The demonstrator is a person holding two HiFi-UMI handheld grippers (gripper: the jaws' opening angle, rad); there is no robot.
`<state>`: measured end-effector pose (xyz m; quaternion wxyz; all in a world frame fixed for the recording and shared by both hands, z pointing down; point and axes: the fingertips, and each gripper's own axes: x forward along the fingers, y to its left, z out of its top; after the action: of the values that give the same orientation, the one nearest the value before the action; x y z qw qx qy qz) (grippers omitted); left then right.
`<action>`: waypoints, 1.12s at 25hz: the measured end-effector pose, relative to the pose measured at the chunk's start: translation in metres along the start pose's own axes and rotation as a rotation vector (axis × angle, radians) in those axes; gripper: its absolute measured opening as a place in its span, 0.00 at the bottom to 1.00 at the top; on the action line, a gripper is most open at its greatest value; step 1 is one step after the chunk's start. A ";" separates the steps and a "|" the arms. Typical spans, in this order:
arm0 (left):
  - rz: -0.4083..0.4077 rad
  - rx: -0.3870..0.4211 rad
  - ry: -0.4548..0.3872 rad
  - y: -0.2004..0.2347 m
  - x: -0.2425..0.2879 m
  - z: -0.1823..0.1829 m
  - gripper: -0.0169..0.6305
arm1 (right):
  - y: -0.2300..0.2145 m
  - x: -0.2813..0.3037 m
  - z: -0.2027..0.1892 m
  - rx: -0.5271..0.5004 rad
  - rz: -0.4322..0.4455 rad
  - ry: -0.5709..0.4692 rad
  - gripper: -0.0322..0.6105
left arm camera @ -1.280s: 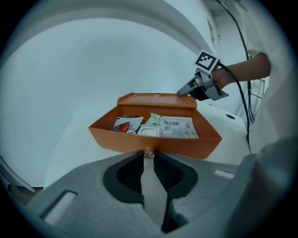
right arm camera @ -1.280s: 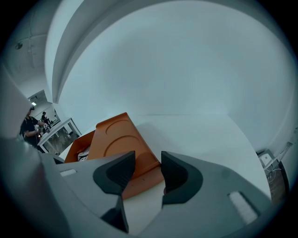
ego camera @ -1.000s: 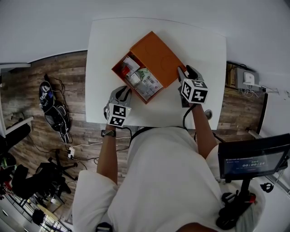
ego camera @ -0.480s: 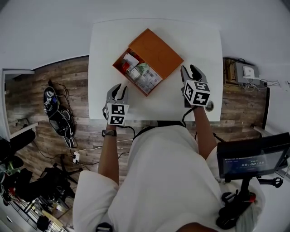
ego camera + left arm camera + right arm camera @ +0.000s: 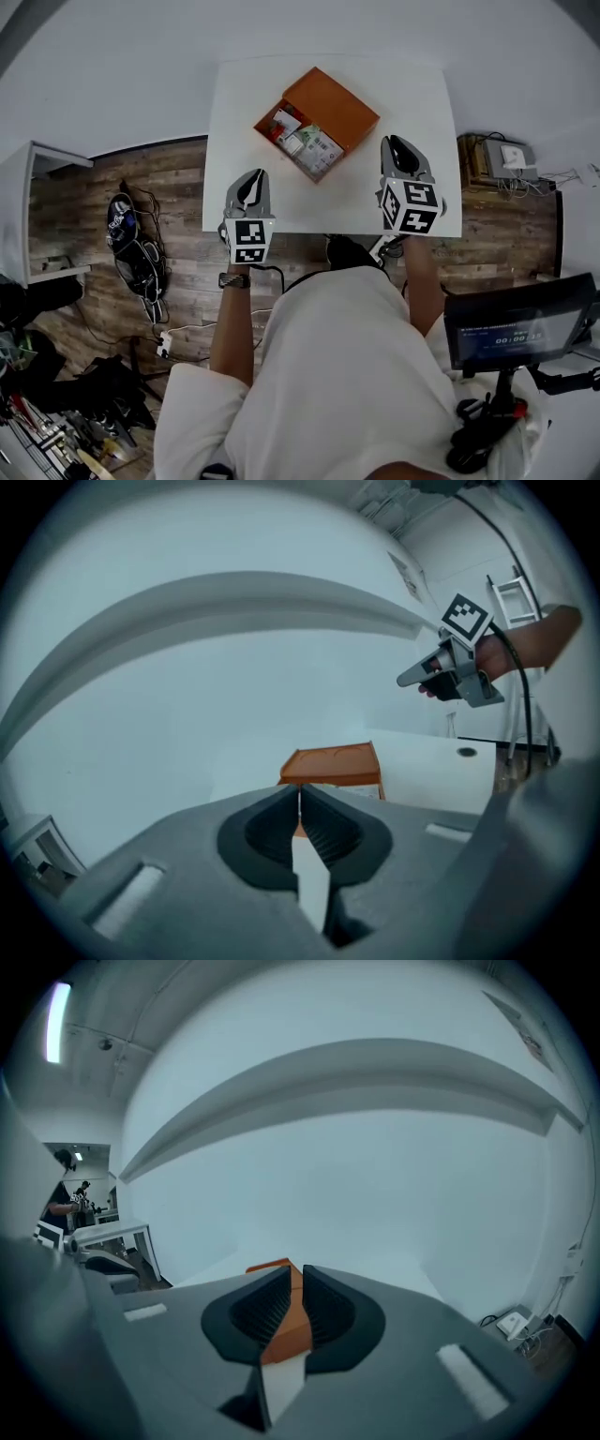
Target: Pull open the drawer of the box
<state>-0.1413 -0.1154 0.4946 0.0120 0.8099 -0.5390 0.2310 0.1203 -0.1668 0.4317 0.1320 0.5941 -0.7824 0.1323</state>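
Right tool (image 5: 399,143) empty, jaws just closing, narrowly apart; left tool (image 5: 253,176) clenched; box (image 5: 334,105) ahead, untouched.

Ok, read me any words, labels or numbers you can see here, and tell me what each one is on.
Nothing here reads clearly.
Screen: a row of timer-like digits, too small to read for sure.
Packets in the open drawer: printed labels, too small and blurred to read.
Marker cubes: black-and-white square patterns only, no letters or numbers.
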 end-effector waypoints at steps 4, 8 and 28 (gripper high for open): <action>0.033 -0.004 -0.110 0.001 -0.046 0.038 0.04 | 0.027 -0.044 0.023 -0.007 0.008 -0.080 0.07; 0.055 0.005 -0.209 -0.001 -0.099 0.066 0.04 | 0.058 -0.097 0.036 -0.039 0.014 -0.142 0.05; 0.023 0.068 -0.459 -0.066 -0.233 0.190 0.04 | 0.081 -0.274 0.109 -0.144 0.062 -0.349 0.05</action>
<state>-0.0873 0.0636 0.2499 -0.1407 0.8349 -0.5289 0.0588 0.1082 0.0596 0.2266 0.0323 0.5726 -0.8188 -0.0251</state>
